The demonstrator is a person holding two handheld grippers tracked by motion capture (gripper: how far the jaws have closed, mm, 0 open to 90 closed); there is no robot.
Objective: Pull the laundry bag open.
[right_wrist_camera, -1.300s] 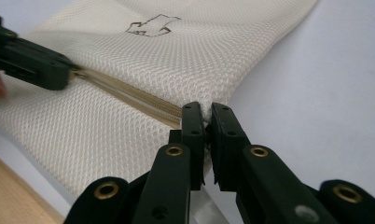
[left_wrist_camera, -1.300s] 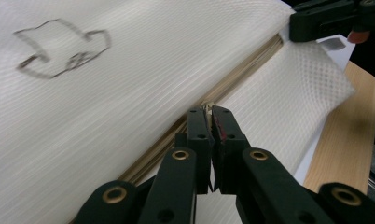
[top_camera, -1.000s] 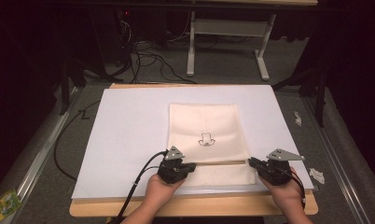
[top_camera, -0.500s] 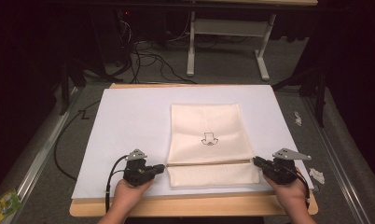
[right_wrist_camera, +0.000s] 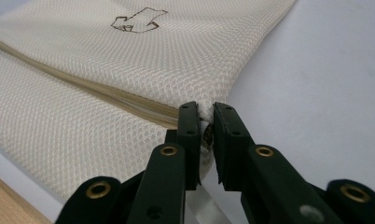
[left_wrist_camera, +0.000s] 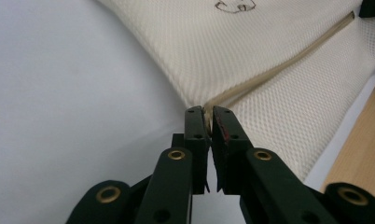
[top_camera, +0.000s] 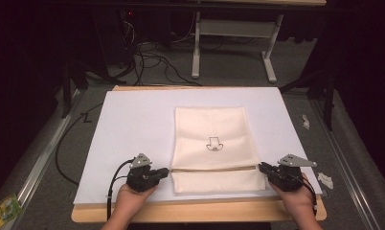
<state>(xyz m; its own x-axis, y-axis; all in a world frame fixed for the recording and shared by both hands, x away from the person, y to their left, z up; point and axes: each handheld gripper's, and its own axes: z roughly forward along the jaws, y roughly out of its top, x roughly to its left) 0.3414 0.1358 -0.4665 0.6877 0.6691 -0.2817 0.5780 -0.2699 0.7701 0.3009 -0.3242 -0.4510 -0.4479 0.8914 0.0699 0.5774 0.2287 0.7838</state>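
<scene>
White sheeting (top_camera: 133,129) on a wooden table (top_camera: 200,214) bears a cream mesh bag (top_camera: 212,134), laid flat, marked with a small drawing (top_camera: 213,143). Its zip-seam ends are pinched by the left gripper (top_camera: 165,172) and right gripper (top_camera: 262,167), jaws nearly closed on fabric. Cables (top_camera: 147,52) are seen beyond.

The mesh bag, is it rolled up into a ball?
No, the mesh bag lies flat on the white sheet, with only its near strip folded along the zipper line.
</scene>
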